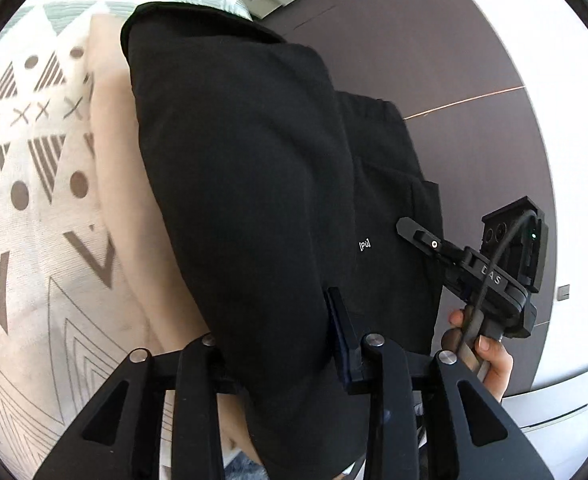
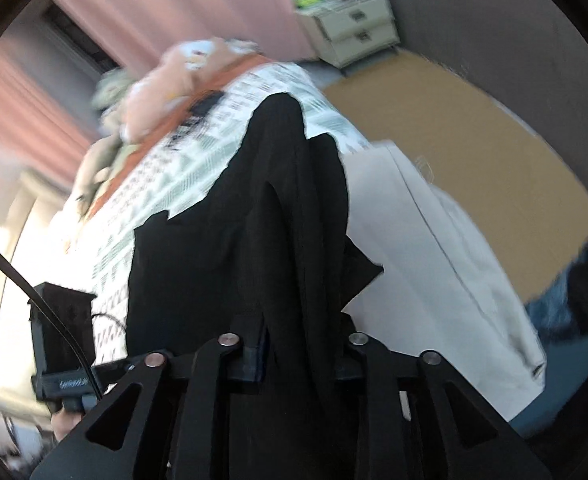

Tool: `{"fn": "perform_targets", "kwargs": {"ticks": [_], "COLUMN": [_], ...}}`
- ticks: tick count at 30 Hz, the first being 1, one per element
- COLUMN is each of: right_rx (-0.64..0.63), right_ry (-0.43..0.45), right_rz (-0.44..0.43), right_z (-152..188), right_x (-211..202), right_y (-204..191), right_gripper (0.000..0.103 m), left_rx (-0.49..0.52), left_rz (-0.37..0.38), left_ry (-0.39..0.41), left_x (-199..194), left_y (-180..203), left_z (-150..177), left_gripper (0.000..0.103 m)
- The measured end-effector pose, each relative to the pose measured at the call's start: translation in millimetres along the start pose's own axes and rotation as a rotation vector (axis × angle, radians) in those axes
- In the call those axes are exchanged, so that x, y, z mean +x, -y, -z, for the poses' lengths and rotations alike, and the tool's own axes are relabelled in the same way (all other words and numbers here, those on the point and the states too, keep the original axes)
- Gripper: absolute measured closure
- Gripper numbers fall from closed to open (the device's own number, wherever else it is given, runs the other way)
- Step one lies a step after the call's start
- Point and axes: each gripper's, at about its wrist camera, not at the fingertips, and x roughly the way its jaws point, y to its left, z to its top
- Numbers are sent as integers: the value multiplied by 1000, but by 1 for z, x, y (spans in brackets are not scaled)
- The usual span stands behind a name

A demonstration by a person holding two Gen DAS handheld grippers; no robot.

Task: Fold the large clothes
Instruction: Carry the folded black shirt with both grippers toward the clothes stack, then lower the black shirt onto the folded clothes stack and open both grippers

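Observation:
A large black garment point(image 1: 246, 168) lies lengthwise over a beige garment point(image 1: 114, 184) on the bed. One end is bunched between the jaws of my left gripper point(image 1: 278, 308), which is shut on it; the left finger is buried under cloth. In the same view my right gripper point(image 1: 413, 232), held by a hand point(image 1: 493, 360), meets the garment's right edge. The blurred right wrist view shows the black garment point(image 2: 278, 208) running away from my right gripper point(image 2: 303, 320), shut on a fold of it, with only the blue-padded left finger point(image 2: 260, 344) showing.
A patterned bedspread point(image 1: 26, 152) covers the bed. Plush toys point(image 2: 174, 80) are piled at its far end. A pale nightstand point(image 2: 353, 28) stands beyond, beside dark floor point(image 1: 433, 60). The left gripper's housing point(image 2: 62, 340) sits at lower left in the right wrist view.

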Motion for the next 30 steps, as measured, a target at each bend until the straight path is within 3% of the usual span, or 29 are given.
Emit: {"fn": "perform_targets", "kwargs": {"ticks": [2, 4, 6, 13, 21, 24, 30], "right_rx": [43, 81, 101, 174, 332, 392, 534], "right_ry": [5, 28, 59, 238, 289, 305, 279], "right_rz": [50, 82, 118, 234, 153, 112, 13], "right_z": [3, -2, -2, 74, 174, 198, 226], "right_x": [4, -3, -16, -79, -113, -113, -91], "right_y": [4, 2, -2, -19, -21, -14, 5], "right_gripper": [70, 52, 40, 39, 39, 39, 39], "left_rx": [3, 0, 16, 90, 152, 154, 188], "left_rz": [-10, -20, -36, -72, -106, -95, -75], "left_ry": [-5, 13, 40, 138, 120, 98, 60], "left_x": [-1, -11, -30, -76, -55, -33, -10], "left_y": [-8, -13, -6, -8, 15, 12, 23], "left_z": [-1, 2, 13, 18, 37, 28, 39], "left_gripper": [55, 39, 33, 33, 34, 41, 41]}}
